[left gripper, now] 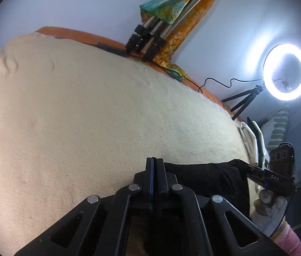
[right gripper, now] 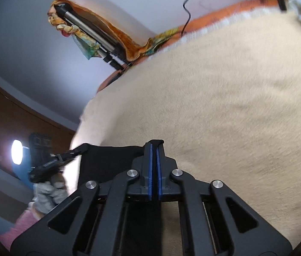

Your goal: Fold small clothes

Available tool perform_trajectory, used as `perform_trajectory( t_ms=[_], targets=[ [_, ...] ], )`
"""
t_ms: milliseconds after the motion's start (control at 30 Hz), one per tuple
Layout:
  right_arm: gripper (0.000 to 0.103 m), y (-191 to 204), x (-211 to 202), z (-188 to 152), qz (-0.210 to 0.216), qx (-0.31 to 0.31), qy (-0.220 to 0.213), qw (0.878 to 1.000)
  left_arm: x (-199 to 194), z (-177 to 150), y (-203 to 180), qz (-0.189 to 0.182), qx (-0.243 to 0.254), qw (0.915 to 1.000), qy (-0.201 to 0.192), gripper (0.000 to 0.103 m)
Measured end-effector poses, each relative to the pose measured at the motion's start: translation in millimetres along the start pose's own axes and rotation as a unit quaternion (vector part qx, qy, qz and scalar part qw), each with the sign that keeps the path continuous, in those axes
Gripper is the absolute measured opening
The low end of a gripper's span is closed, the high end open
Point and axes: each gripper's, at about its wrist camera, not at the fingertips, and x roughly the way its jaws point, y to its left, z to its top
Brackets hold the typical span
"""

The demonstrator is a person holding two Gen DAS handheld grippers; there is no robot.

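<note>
Pinching black garment [right gripper: 107, 160] between both hand-held grippers [right gripper: 154, 144]

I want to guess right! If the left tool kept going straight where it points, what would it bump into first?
Probably the cream blanket. The left tool is shut on the black cloth and points low across the bed, so soft blanket lies ahead first. The tripod legs stand farther back; depth is hard to judge.

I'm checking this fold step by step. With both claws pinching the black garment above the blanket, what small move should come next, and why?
Probably carry both corners forward together and lower the black garment flat onto the cream blanket. The left claw and right claw are each shut on an edge, the cloth stretched between them, so it seems ready to spread for folding.
</note>
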Motion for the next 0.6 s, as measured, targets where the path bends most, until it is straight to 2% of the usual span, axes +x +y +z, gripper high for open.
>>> perform_trajectory(
  t_ms=[67,167,267,300,433,533,600],
  targets=[
    [0.004,-4.0,2.3,-0.6,-0.018,0.003,0.001,1.000,3.2,-2.2,2.0,0.019,0.003,0.9998,0.001,0.000],
    [0.003,-11.8,4.5,-2.4,-0.031,0.020,-0.005,0.999,6.9,-4.4,3.8,0.024,0.003,0.9997,0.003,0.000],
    [0.004,-5.4,1.4,0.3,-0.041,0.005,-0.004,0.999,6.8,-3.6,2.8,0.028,0.006,0.9996,-0.001,0.000],
    [0.004,-5.5,-0.1,1.8,-0.042,0.009,-0.001,0.999,5.3,-2.3,2.6,0.034,0.004,0.9994,-0.004,0.001],
    [0.013,-5.8,-14.1,5.4,-0.069,0.006,-0.001,0.998,-9.4,0.2,-1.5,0.041,0.011,0.9989,-0.017,0.019],
    [0.013,1.4,-36.7,0.6,-0.052,-0.009,-0.011,0.999,-27.4,-9.0,-13.9,0.040,0.031,0.9983,-0.029,0.024],
    [0.013,18.3,-49.0,-4.9,-0.041,-0.043,-0.007,0.998,-36.5,-24.3,-29.5,0.033,0.060,0.9975,-0.020,0.024]
  ],
)
